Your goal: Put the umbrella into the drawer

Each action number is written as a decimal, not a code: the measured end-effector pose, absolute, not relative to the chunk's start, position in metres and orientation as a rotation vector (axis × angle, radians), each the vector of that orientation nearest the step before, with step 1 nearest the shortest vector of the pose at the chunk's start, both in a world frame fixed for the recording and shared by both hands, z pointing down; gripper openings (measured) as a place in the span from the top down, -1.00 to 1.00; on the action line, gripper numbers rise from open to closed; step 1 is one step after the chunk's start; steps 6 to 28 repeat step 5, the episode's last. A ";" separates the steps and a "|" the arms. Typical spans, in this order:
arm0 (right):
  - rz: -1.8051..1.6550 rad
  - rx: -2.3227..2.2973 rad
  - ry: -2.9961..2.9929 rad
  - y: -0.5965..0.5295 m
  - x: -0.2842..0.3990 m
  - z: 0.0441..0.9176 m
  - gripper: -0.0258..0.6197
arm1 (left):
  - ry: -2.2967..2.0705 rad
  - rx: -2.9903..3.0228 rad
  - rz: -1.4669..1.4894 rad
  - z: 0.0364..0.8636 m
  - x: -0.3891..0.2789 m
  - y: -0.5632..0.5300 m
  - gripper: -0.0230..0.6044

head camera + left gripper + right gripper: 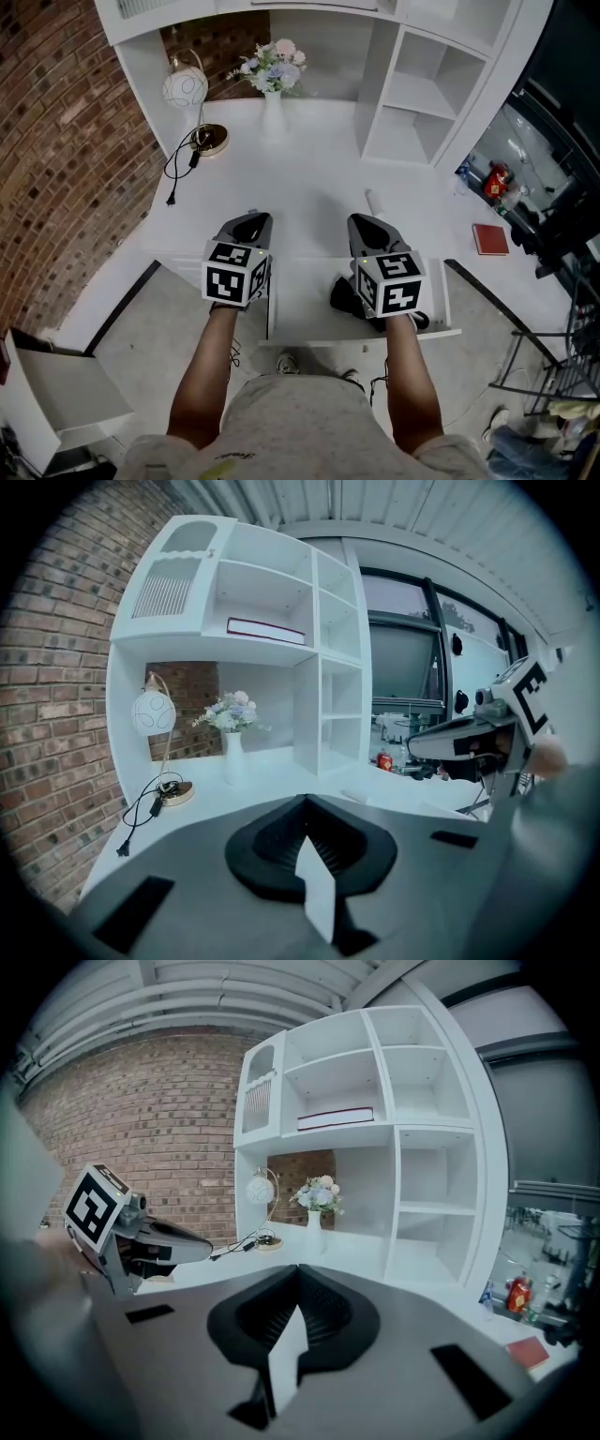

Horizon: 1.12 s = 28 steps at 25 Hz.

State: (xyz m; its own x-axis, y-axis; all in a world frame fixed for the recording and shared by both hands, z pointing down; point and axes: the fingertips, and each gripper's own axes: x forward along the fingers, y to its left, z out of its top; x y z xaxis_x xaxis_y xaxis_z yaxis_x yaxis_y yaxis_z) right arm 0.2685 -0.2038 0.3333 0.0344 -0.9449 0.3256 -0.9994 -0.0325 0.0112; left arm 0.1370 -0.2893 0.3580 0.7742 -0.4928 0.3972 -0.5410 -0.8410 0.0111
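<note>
Brick wall is running down the left, and the white desk with its shelf unit is standing against it. The top is mostly bare, so it's giving plenty of working room.

The drawer is hanging open under the desk's front edge, presumably left out so the load can drop straight in.

Left gripper is hovering just beside the drawer's left wall with its jaws pressed together on nothing. It's probably just idling there out of the way. Right gripper is sitting over the drawer's right half, jaws likewise together and empty.

The umbrella is lying folded in the drawer, partly under the right gripper; whether they're touching is hard to say from the head view.

Lamp and flower vase are sitting at the back. A red book is lying near the right end.
</note>
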 end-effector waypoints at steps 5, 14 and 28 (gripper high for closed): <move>0.331 2.069 -2.002 -0.207 0.266 0.333 0.91 | -0.822 2.843 0.588 0.359 0.136 -0.292 0.94; 0.331 2.069 -2.002 -0.207 0.266 0.333 0.91 | -0.822 2.843 0.588 0.359 0.136 -0.292 0.94; 0.331 2.069 -2.002 -0.207 0.266 0.333 0.91 | -0.822 2.843 0.588 0.359 0.136 -0.292 0.94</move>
